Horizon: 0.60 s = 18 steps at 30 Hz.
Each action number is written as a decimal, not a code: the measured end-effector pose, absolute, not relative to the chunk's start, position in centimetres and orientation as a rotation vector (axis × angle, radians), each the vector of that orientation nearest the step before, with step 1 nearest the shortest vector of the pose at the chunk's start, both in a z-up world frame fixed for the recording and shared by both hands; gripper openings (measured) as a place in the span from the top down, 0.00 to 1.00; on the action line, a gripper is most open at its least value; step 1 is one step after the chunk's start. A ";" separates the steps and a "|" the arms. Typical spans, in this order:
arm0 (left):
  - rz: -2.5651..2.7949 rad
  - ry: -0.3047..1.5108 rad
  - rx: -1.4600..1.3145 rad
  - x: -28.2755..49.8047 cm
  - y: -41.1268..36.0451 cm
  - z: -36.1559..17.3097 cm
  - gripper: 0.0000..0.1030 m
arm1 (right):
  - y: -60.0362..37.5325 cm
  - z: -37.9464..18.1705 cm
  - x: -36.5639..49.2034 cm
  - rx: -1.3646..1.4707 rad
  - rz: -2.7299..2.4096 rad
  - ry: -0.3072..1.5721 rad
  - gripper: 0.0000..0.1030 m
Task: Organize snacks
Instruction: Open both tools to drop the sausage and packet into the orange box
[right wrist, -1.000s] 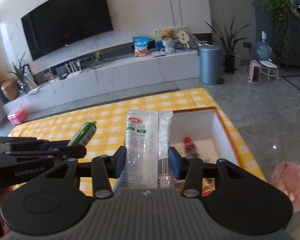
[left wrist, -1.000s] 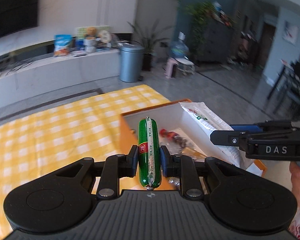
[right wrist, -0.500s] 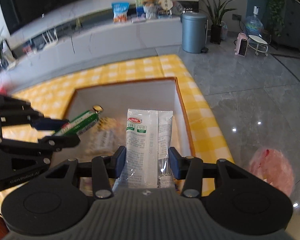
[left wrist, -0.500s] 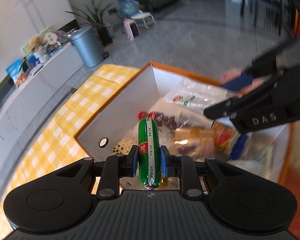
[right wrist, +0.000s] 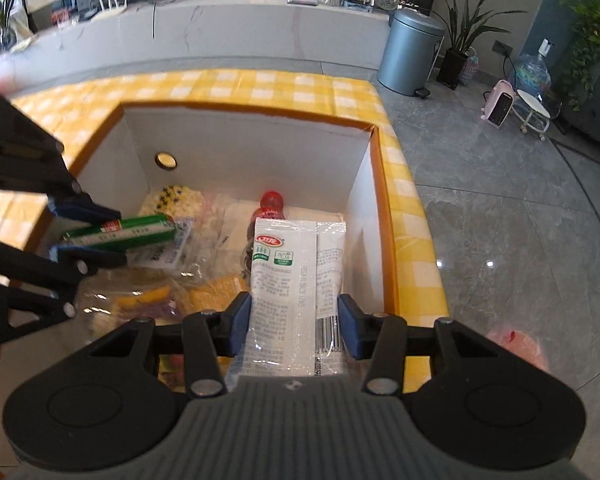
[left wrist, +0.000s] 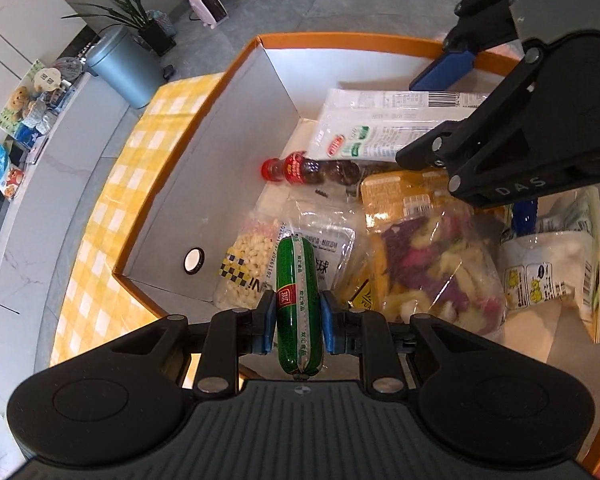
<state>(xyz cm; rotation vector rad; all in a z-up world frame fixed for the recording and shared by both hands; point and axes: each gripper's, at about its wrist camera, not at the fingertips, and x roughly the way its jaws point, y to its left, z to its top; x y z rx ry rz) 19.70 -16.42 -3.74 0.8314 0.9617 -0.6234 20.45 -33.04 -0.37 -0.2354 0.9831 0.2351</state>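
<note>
Left gripper (left wrist: 299, 322) stayed clamped on the green sausage (left wrist: 299, 302), right gripper (right wrist: 295, 326) on the white snack packet (right wrist: 296, 276). Both had dropped from above the yellow checked tablecloth (right wrist: 260, 88) to over the orange-rimmed box (left wrist: 228, 160), snacks below.

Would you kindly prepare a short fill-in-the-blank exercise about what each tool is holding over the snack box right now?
1. The left tool is shut on a ____ sausage.
2. The right tool grips a ____ snack packet.
3. Both tools hang over an open box with ____ edges.
4. The small bottle lying in the box has a ____ cap.

Missing words: green; white; orange; red
</note>
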 end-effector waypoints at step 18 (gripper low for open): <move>-0.677 1.031 0.725 18.5 -14.9 -0.9 0.65 | -32.8 2.0 18.7 -0.233 0.210 0.978 0.43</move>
